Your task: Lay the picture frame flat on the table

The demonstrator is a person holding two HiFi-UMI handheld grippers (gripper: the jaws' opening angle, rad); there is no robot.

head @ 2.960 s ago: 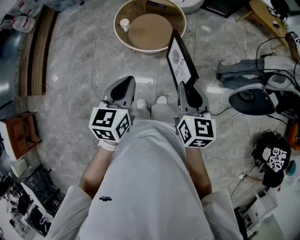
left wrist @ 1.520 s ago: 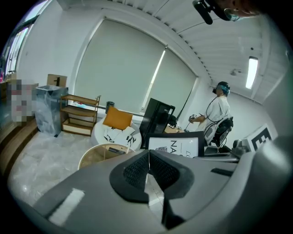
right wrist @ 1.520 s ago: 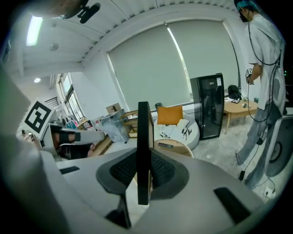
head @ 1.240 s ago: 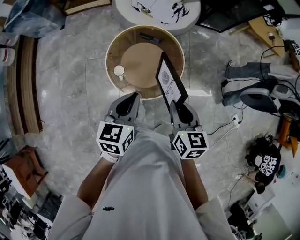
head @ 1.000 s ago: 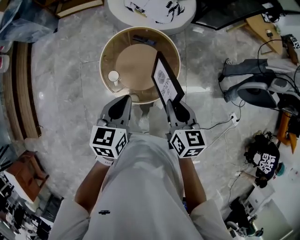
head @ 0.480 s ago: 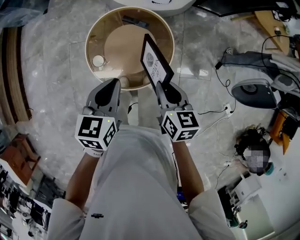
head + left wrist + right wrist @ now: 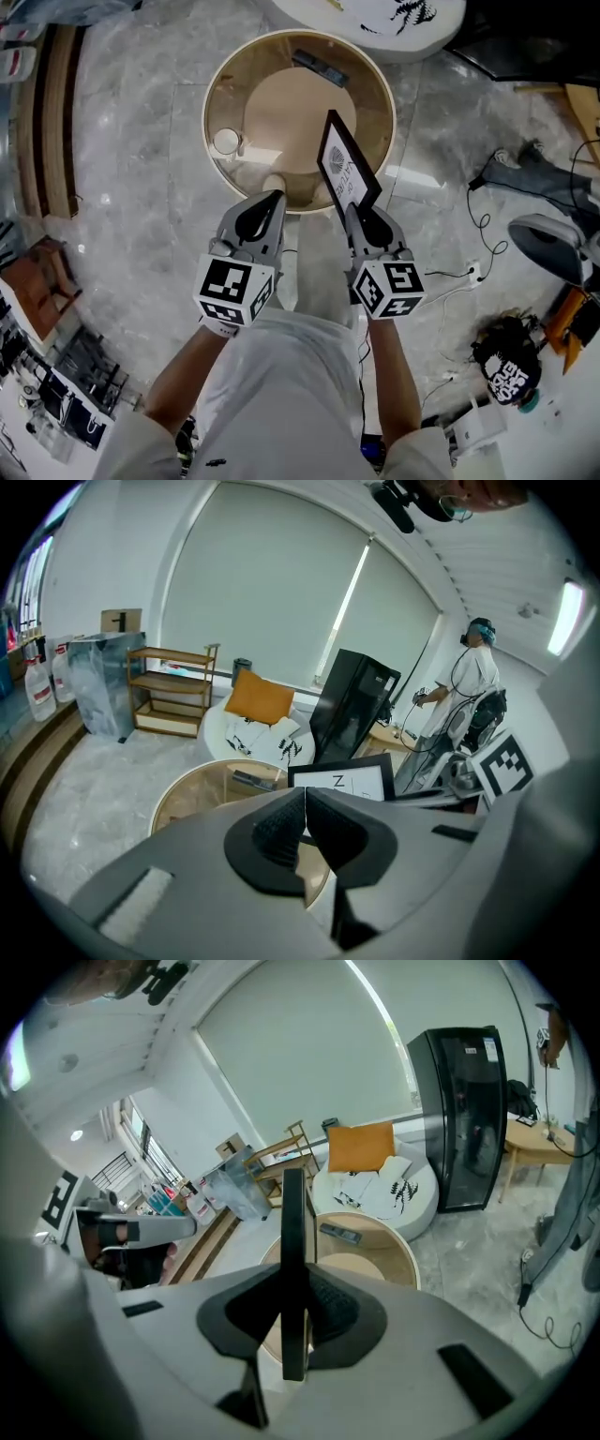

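Note:
A black picture frame (image 7: 347, 171) with a white printed sheet stands on edge in my right gripper (image 7: 366, 215), tilted over the near right rim of a round glass-topped table (image 7: 366, 80). In the right gripper view the picture frame (image 7: 293, 1241) shows edge-on as a thin black bar, pinched between both pads. My left gripper (image 7: 258, 214) hovers beside it over the table's near rim, jaws closed with nothing between them. In the left gripper view the picture frame (image 7: 349, 782) shows its white face just beyond my left gripper (image 7: 305, 808).
Under the glass top lie a small white cup (image 7: 226, 142) and a dark remote (image 7: 320, 69). A white round seat (image 7: 394, 19) stands beyond the table. Cables (image 7: 483, 216) and gear lie on the marble floor to the right, wooden shelving (image 7: 52, 103) to the left. A person (image 7: 473, 682) stands far right.
The table has shifted in the head view as the person moved, and both grippers with the frame now sit over its near rim. The grip on the frame is unchanged.

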